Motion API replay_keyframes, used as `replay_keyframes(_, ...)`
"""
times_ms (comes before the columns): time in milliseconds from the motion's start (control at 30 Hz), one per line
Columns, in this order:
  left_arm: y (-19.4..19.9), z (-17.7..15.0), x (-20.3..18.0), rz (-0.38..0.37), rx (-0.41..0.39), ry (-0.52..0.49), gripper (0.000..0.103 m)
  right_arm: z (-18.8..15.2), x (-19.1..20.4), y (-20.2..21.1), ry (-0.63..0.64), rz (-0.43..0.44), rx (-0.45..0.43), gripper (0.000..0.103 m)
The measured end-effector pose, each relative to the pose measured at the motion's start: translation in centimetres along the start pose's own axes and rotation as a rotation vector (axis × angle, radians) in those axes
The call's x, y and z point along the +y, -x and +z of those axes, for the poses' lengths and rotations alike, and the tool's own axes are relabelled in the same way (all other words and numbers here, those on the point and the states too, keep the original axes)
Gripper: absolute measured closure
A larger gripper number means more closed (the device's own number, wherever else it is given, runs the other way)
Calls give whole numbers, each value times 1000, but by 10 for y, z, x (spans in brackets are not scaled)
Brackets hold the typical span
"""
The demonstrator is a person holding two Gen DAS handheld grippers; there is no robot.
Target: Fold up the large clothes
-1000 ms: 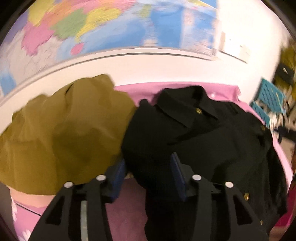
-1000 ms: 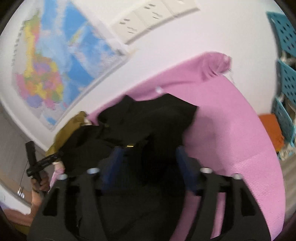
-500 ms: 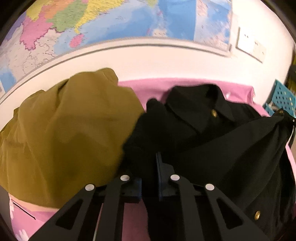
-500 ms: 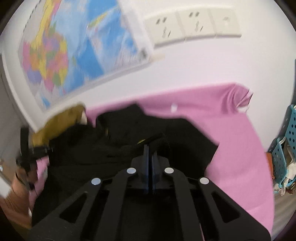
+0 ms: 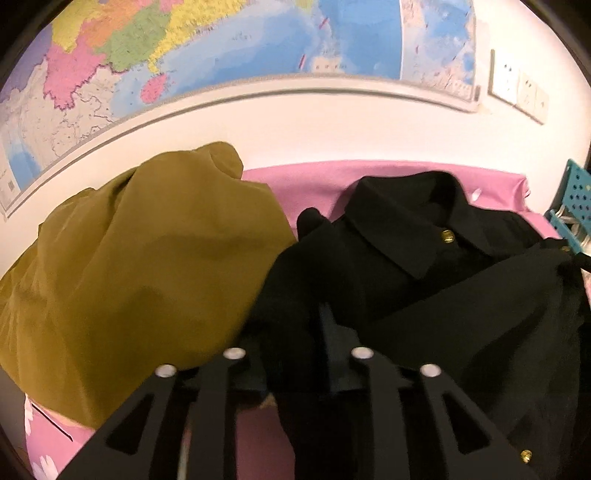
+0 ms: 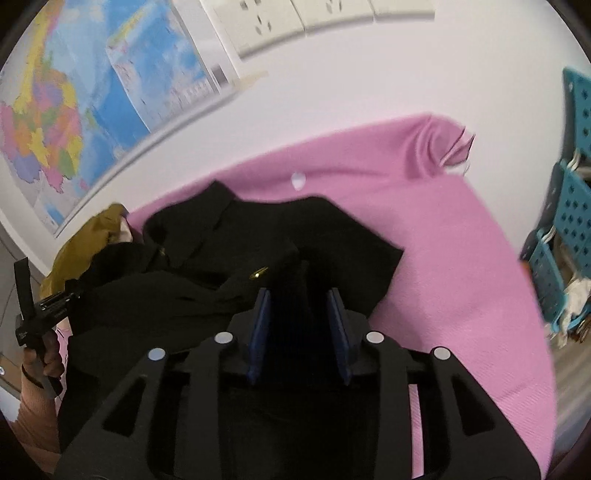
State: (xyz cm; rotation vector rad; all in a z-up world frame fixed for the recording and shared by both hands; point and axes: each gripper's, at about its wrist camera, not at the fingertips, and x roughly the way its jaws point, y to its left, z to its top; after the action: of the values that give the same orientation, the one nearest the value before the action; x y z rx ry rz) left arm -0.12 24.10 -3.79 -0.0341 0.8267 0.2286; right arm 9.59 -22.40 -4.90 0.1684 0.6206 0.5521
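A black collared shirt (image 5: 406, 258) with gold buttons lies crumpled on the pink table cover (image 5: 314, 181). A band of it is stretched across its front toward the right edge. My left gripper (image 5: 290, 325) sits at the shirt's near left edge. Its jaws are opening, with black cloth draped loosely between and over them. In the right wrist view the same shirt (image 6: 221, 229) spreads ahead. My right gripper (image 6: 299, 295) is over its right part, jaws opening, dark cloth in the gap but not pinched. The left gripper (image 6: 48, 302) shows at far left, held by a hand (image 6: 44, 362).
A mustard garment (image 5: 129, 277) is heaped left of the shirt, touching it. A wall map (image 5: 221, 44) and sockets (image 6: 295, 18) hang on the white wall behind. Blue perforated crates (image 6: 569, 206) stand to the right. Bare pink cover (image 6: 443, 240) lies right of the shirt.
Both grippers closed on black cloth half a second ago and have since parted their jaws. A band of the shirt now stretches across its front.
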Motion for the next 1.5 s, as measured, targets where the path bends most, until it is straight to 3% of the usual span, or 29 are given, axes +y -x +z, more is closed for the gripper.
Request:
replay_keyframes(133, 26, -11, -4, -28, -55, -31, 46, -4, 32, 18, 116, 56, -32, 66)
replay_keyframes(200, 34, -19, -8, -41, -80, -54, 46, -7, 48, 11, 169, 97, 3, 66)
replay_keyframes(300, 35, -30, -13, -76, -59, -81, 46, -14, 64, -18, 241, 82, 79, 66)
replay_keyframes(367, 22, -36, -14, -101, -6, -86, 46, -16, 59, -45, 221, 59, 145, 69)
replay_keyframes(467, 9, -46, -13, -60, 46, -76, 43, -18, 48, -59, 155, 67, 195, 72)
replay_keyframes(533, 11, -45, -8, -79, 42, -39, 43, -18, 48, -41, 141, 95, 156, 66)
replay_keyframes(600, 22, -46, -3, -84, 13, -31, 43, -22, 44, -15, 125, 125, 107, 48)
replay_keyframes(700, 38, -55, 6, -103, -4, -26, 41, -38, 28, 25, 84, 177, 71, 46)
replay_keyframes(800, 52, -72, 15, -175, 14, -4, 39, -70, 6, 55, 10, 240, 99, 45)
replay_keyframes(867, 62, -88, 22, -248, 37, 11, 35, -93, -5, 65, -24, 260, 136, 39)
replay_keyframes(1033, 80, -129, 25, -363, 91, 39, 31, -150, -16, 82, -93, 332, 205, 38)
replay_keyframes(1200, 89, -167, 18, -493, 191, 51, 24, -169, -2, 87, -67, 386, 201, 37)
replay_keyframes(1267, 96, -176, 14, -541, 185, 30, 12, -170, 3, 85, -65, 408, 193, 36)
replay_keyframes(1367, 102, -186, 5, -643, 198, 31, 7, -168, 9, 81, -53, 423, 186, 36)
replay_keyframes(1400, 102, -187, 0, -650, 192, 26, 7, -168, 11, 79, -57, 442, 186, 38)
replay_keyframes(1467, 103, -190, -7, -627, 171, 16, 7, -168, 10, 73, -107, 492, 207, 64)
replay_keyframes(1500, 103, -189, -12, -609, 160, 23, 11, -169, 8, 68, -158, 517, 218, 71)
